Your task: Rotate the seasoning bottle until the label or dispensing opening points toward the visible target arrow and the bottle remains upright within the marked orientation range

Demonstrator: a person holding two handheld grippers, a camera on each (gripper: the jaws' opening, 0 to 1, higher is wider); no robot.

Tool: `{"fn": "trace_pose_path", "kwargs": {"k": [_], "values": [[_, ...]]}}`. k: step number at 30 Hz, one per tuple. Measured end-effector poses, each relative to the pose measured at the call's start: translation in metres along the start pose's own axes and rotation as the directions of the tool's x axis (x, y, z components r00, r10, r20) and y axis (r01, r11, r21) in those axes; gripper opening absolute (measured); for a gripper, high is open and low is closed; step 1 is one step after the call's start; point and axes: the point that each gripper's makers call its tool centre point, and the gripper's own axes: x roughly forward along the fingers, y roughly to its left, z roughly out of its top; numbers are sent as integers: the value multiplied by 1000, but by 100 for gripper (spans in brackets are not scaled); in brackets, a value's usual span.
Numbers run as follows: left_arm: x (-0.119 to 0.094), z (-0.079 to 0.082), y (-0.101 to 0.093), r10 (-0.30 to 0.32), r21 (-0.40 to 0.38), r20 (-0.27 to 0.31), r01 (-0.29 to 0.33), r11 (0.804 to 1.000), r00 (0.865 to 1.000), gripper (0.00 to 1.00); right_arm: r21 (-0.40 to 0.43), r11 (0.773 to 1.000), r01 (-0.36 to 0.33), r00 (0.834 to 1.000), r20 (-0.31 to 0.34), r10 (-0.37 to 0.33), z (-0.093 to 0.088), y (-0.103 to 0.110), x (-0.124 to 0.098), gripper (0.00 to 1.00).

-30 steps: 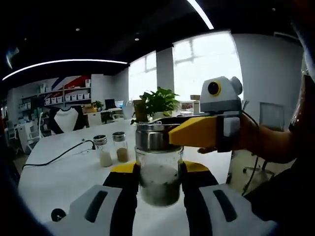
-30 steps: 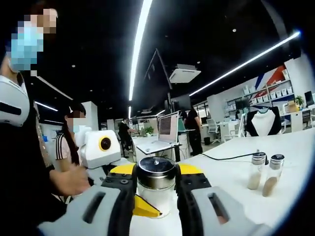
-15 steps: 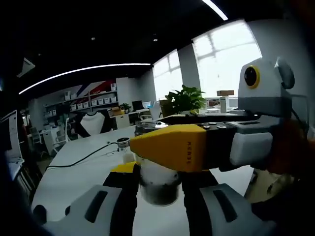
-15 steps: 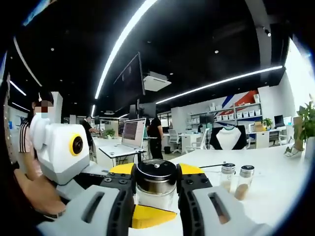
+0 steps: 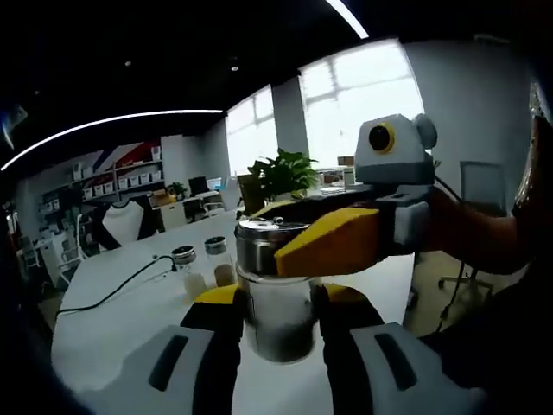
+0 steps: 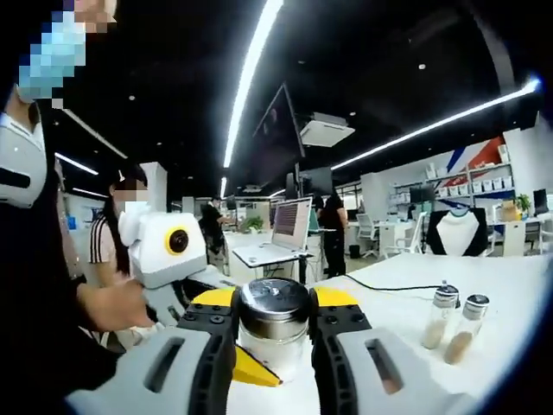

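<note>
Both pairs of fingers are clamped on the same bottle: the left gripper squeezes the glass body, and the right gripper squeezes the steel cap. In the left gripper view the right gripper's yellow jaw lies across the cap from the right. The bottle stands upright above the white table, held between the 2 tools; whether its base touches the table I cannot tell.

By my judgement it will handle as a stiff, fairly light jar: smooth glass and polished metal, both slippery under hard pads and breakable if dropped. The body is the steadier hold for keeping it upright, while the cap (likely to turn on its thread) may spin without the glass following.

No label, brand or writing can be read on the bottle, and no target arrow is visible. 2 small shakers stand side by side well apart on the table, also without legible text.
</note>
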Motion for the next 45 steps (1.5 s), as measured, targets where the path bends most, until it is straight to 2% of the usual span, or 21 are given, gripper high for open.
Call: {"fn": "trace_pose_path", "kwargs": {"k": [4,7,9,12,13,15,16,18,19,20,24,26,27,30,35,36,37,38,41,43,45], "values": [[0,5,-6,-64,-32,36,65,997,997,37,-43,997,-71,997,-14,70,4,8,0,28],[0,7,-6,-59,-30,42,61,998,997,37,-48,995,-87,996,-12,86,6,7,-1,28],[1,8,-4,-27,-13,40,27,1000,999,37,-52,995,-86,996,-8,86,6,7,-1,29],[2,5,8,76,-44,18,-75,996,997,36,-48,999,-19,1000,12,19,5,-1,2,29],[2,3,12,111,-48,1,-111,993,994,36,-19,999,36,999,8,-36,2,-8,4,28],[2,-5,25,210,-55,-46,-212,976,977,36,-22,993,115,993,-1,-115,-3,-13,8,28],[2,-6,26,219,-53,-47,-221,974,975,36,-24,991,133,991,0,-133,-3,-14,9,28],[4,-6,25,243,-54,-44,-246,968,969,36,-16,977,214,977,12,-214,-4,-17,13,29],[4,-6,25,253,-54,-42,-255,965,967,36,-9,974,225,974,15,-224,-3,-17,14,29],[3,-5,26,269,-49,-34,-270,962,963,36,23,964,263,964,36,-264,0,-18,15,29],[1,-3,27,292,-37,-30,-293,956,956,37,25,958,285,958,36,-286,2,-17,16,29],[0,-2,27,287,-35,-28,-288,957,958,37,29,961,275,961,38,-276,3,-18,15,29],[0,-2,27,285,-33,-29,-285,958,958,37,71,965,253,966,40,-256,2,-18,15,29],[-1,-4,24,260,-38,-26,-261,965,965,37,89,970,225,973,36,-229,0,-18,12,29],[0,-6,17,196,-35,-33,-197,980,980,36,33,988,151,989,6,-151,-3,-10,8,28],[0,-5,14,171,-40,-33,-172,984,985,36,21,990,138,990,1,-138,-3,-9,7,28],[1,-5,10,137,-40,-32,-138,990,990,36,-24,995,94,995,-15,-94,-3,-5,5,28],[3,-5,5,95,-55,-28,-96,994,995,36,-31,998,61,998,-29,-62,-4,-3,2,28],[4,-5,1,69,-38,-23,-70,997,997,36,-73,997,-17,998,-57,12,-5,5,-5,28],[6,-5,-6,39,1,-26,-39,999,999,36,-87,995,-50,997,-71,44,-6,8,-11,28],[8,-4,-11,7,-11,-17,-7,1000,1000,36,-92,993,-78,995,-73,71,-6,9,-14,28]]}}
